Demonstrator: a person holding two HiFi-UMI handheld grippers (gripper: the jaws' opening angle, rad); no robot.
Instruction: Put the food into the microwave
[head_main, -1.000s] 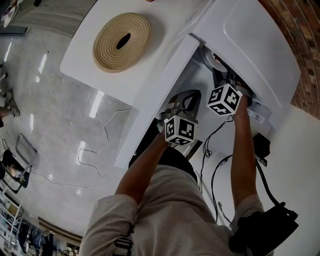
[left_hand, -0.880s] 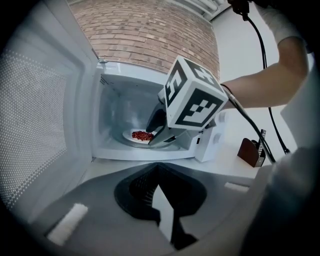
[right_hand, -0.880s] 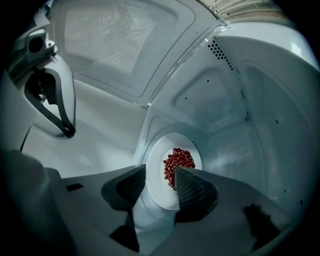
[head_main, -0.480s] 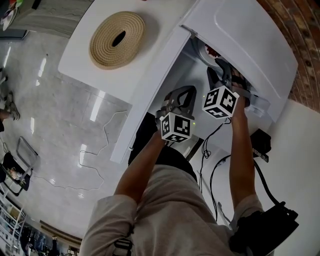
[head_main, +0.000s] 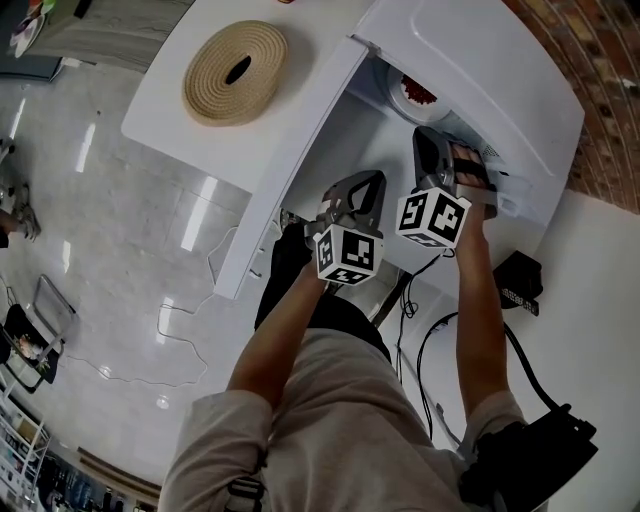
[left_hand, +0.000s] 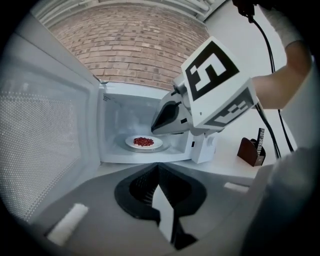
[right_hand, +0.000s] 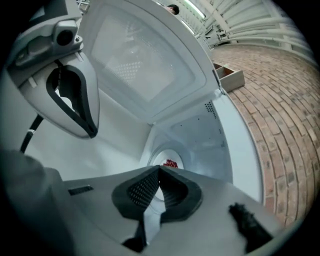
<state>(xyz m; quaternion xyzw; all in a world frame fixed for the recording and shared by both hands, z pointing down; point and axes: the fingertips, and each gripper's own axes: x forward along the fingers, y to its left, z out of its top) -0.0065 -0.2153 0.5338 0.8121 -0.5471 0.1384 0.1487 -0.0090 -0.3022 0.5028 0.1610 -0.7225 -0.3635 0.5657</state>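
Note:
A white plate of red food (head_main: 413, 93) sits on the turntable inside the white microwave (head_main: 500, 70), whose door (head_main: 300, 160) hangs open to the left. The plate (left_hand: 144, 142) shows in the left gripper view, and the same plate (right_hand: 170, 163) lies just beyond the jaws in the right gripper view. My right gripper (head_main: 422, 135) hovers at the oven's opening, apart from the plate. Its jaws have just been closing and stand shut with nothing between them. My left gripper (head_main: 376, 180) is a little nearer me, also shut and empty.
A round woven mat (head_main: 235, 72) lies on the white table left of the door. A brick wall (head_main: 600, 90) stands behind the oven. A dark holder with a remote (head_main: 520, 285) and black cables (head_main: 430, 340) sit on the counter to the right.
The right gripper has drawn back out of the oven toward me, and the plate of food now shows alone inside. The left gripper has shifted back slightly.

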